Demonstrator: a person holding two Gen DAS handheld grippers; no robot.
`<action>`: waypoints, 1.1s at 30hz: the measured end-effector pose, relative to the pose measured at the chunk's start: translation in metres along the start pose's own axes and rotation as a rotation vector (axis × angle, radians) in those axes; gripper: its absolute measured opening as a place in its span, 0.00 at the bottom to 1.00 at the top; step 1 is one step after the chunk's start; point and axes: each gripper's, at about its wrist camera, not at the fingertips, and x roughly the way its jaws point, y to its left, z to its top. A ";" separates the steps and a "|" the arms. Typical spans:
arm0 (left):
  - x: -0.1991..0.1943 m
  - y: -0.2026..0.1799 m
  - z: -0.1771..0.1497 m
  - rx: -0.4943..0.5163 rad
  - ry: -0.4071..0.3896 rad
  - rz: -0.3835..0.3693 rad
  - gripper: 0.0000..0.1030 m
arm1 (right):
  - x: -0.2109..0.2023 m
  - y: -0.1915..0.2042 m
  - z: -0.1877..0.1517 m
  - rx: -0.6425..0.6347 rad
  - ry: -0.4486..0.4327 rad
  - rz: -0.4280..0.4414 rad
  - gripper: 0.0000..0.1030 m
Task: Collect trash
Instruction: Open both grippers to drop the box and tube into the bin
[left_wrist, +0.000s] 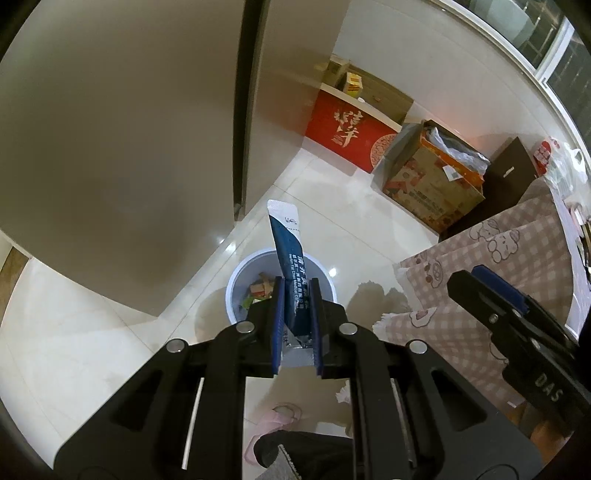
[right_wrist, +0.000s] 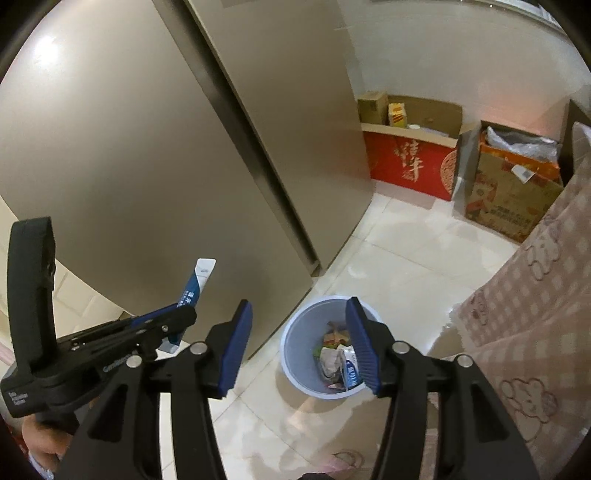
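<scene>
Two claws hang over the bin (right_wrist: 321, 350) on the floor: my left claw (left_wrist: 296, 295) grips a blue packet (left_wrist: 290, 258); my right claw (right_wrist: 299, 332) gapes empty above the trash.

Both wrist cameras look steeply down from well above the floor (left_wrist: 110, 350) along their own fingers. The 2 views share the white bin (left_wrist: 236, 284), the fridge (right_wrist: 129, 147) and the red box (right_wrist: 410, 166).
</scene>
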 end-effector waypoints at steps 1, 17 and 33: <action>-0.002 0.000 -0.001 0.003 -0.001 -0.004 0.13 | -0.004 0.000 0.000 -0.006 -0.007 -0.008 0.53; -0.004 -0.028 0.017 0.067 -0.022 -0.006 0.14 | -0.052 -0.012 -0.001 0.028 -0.133 -0.049 0.59; -0.026 -0.034 0.011 0.074 -0.038 0.046 0.75 | -0.062 -0.015 -0.004 0.054 -0.137 -0.049 0.59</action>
